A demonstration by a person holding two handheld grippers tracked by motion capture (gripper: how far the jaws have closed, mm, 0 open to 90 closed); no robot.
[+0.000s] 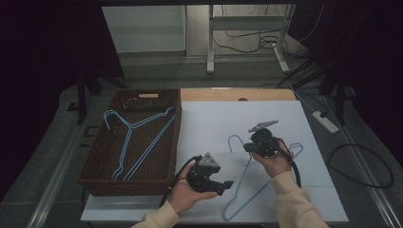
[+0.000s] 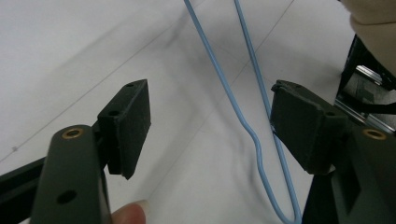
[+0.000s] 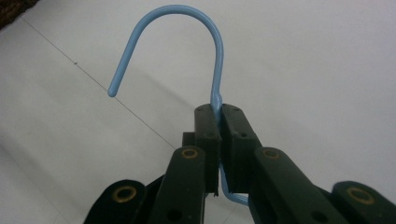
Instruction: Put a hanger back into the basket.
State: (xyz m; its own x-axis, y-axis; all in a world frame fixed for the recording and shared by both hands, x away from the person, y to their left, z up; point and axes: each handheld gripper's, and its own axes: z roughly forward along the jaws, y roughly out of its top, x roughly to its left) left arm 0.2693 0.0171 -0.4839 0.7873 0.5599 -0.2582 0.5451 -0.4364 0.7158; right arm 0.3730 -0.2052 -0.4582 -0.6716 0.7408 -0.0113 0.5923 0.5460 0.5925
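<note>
At nine o'clock on the tabletop (image 1: pixel 209 118), we see a wicker basket (image 1: pixel 97 156) holding two blue hangers (image 1: pixel 138 137). At centre, our right gripper (image 3: pixel 218 116) clamps a third blue hanger's neck (image 3: pixel 215 100). Our left gripper (image 2: pixel 210 126), at its seven o'clock, gapes wide, straddling one hanger wire (image 2: pixel 233 100).

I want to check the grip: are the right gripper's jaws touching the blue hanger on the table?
Touching. In the right gripper view, the right gripper has its jaws closed on the neck of the blue hanger, just below the hook.
</note>
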